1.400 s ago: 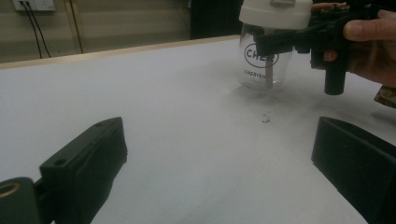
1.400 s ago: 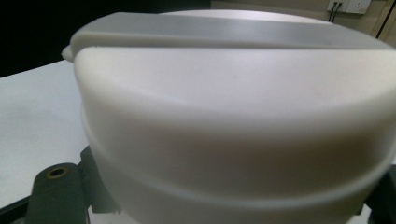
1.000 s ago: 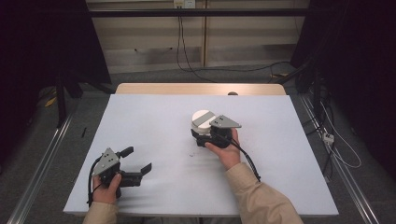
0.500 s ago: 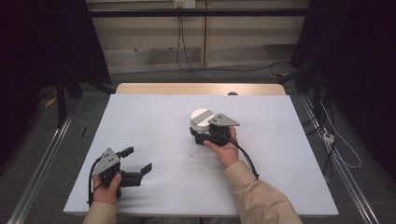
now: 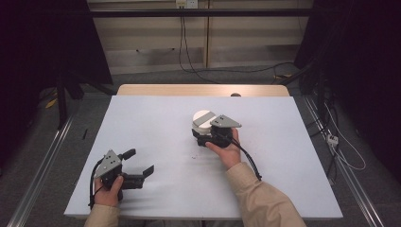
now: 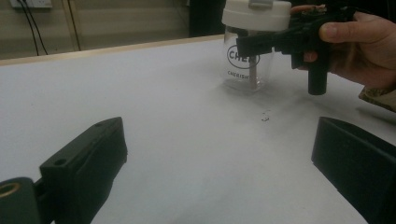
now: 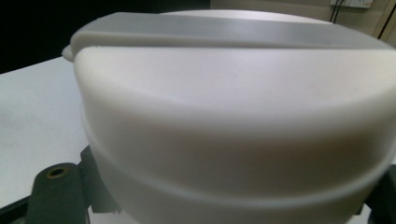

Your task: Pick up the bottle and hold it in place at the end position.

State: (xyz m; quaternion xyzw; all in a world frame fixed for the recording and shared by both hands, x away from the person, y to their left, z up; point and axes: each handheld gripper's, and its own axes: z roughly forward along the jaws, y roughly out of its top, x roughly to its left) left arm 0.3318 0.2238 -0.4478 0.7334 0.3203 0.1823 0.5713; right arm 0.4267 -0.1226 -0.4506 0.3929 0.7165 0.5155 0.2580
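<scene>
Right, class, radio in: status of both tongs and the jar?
Left tongs open, resting low at the table's near-left. Right tongs shut on the jar, just under its white lid. Jar upright on table. Nothing in the way.

Jar (image 5: 202, 122) stands mid-table (image 5: 283, 156) (right gripper (image 5: 204, 138) around it), left gripper (image 5: 137, 165) near-left

Hardly any change. Right tool (image 5: 208, 134) at the jar (image 5: 202, 122) has edged very slightly toward the left of the high view, the grey plate with it. Left tool (image 5: 142, 163), jar spot on the bench (image 5: 283, 142): no visible shift.
</scene>
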